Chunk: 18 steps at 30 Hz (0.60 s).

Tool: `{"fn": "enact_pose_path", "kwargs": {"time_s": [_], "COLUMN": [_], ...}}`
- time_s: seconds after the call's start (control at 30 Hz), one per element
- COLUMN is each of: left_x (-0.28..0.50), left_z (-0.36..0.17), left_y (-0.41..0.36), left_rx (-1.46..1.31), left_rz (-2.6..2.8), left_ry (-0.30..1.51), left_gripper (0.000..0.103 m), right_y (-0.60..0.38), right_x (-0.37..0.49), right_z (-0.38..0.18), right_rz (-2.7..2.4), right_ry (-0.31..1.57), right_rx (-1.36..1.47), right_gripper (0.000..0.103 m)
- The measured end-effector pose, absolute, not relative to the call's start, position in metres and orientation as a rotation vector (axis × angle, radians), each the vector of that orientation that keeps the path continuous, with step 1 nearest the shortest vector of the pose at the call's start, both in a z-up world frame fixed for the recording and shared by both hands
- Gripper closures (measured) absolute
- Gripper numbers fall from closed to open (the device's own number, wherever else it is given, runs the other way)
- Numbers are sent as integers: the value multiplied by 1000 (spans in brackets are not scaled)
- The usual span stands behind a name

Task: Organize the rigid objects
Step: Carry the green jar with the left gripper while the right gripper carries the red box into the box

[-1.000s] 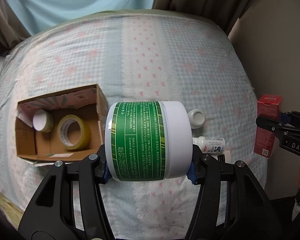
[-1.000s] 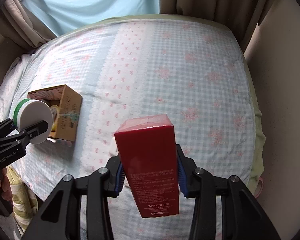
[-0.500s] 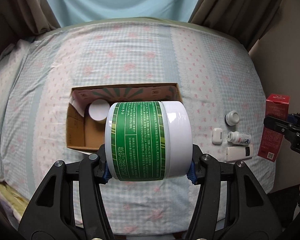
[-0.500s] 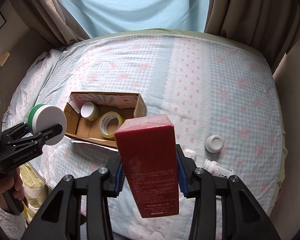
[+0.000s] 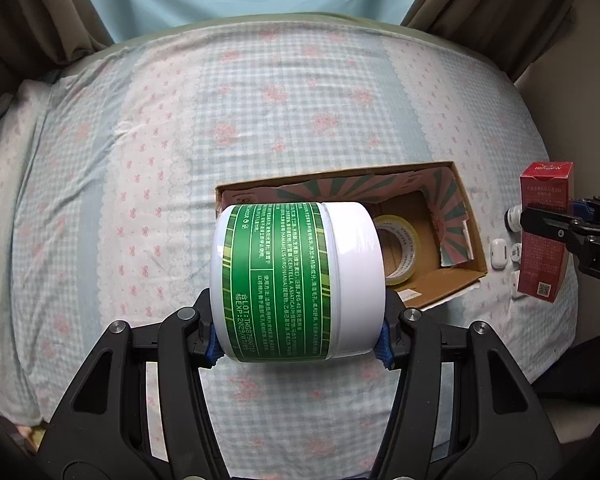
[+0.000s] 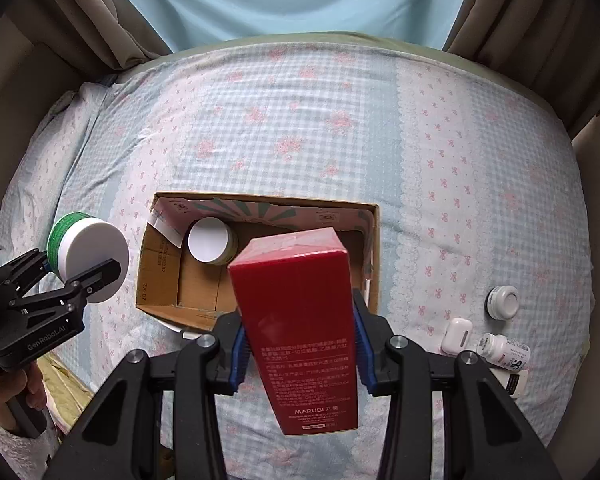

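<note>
Bed: checked blue-and-pink sheet [image 6: 300,120] covers the whole surface, curtains behind it.
Green jar: white-lidded jar [image 5: 296,284] lying sideways, clamped at both ends by the left gripper [image 5: 298,340], held up over the sheet just short of the box.
Red carton: tall red carton [image 6: 300,320] pinched by its sides in the right gripper [image 6: 298,356], hanging right in front of the box.
Cardboard box: open box [image 6: 374,248] on the sheet ahead of both grippers, with a small white-lidded jar [image 6: 210,240] and a roll of yellow tape [image 5: 400,244] inside.
Off to the right gripper's right: round white container [image 6: 502,302], white earbud case [image 6: 456,334], small white bottle [image 6: 502,350], all close together on the sheet.
</note>
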<state>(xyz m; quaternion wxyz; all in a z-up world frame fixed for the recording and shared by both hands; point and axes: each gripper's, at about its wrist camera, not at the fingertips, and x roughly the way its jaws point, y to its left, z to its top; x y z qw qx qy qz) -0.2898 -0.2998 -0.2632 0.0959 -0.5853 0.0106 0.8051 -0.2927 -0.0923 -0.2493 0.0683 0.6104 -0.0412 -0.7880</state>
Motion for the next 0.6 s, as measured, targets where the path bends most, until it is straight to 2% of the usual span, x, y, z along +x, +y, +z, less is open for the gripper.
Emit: {"fn": "enact_pose_path", "kwargs": {"time_s": [0.43, 0.6], "left_x": [-310, -296], "left_z": [-354, -373], "left_y": [-296, -271], "left_rx": [-1747, -1603], "left_rz": [2260, 2216], "left_ry": [244, 506], "left_gripper": [51, 51], "right_y": [-103, -87], "right_x": [-342, -347], "right_z": [-341, -375], "right_rz": [-2320, -2337], "right_ry": [-153, -242], "right_rx": [2046, 2108], "right_gripper": [63, 63]}}
